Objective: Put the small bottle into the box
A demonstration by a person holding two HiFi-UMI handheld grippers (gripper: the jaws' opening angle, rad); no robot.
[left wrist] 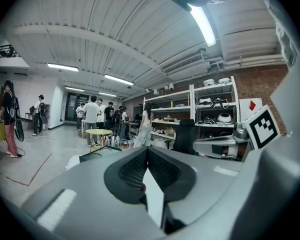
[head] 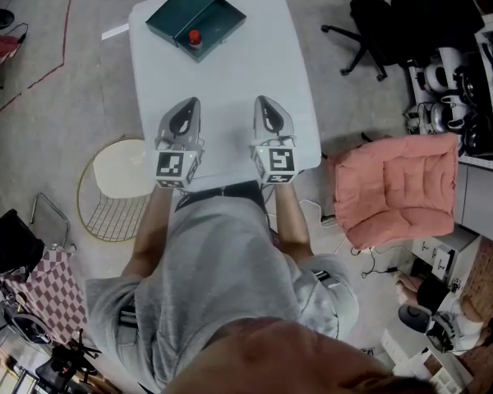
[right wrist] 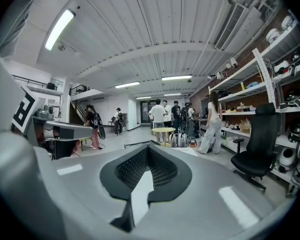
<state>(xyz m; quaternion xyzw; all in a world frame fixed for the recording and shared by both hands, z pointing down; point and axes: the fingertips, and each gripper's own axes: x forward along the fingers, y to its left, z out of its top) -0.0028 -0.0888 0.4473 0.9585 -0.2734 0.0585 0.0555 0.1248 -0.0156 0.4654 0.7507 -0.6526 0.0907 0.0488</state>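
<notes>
Standing on grey floor (head: 49, 138), white table (head: 230, 89)

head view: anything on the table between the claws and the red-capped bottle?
Nothing visible. Only bare white tabletop lies between the left claw, the right claw and the small red-capped bottle, which sits at the far end, at the near edge of the dark green box. Both claws are shut and empty.

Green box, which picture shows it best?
The head view: it shows the whole box from above, at the far end of the table. The left gripper view catches only a dark sliver of it beyond the jaws. The right gripper view shows just a thin dark edge.
</notes>
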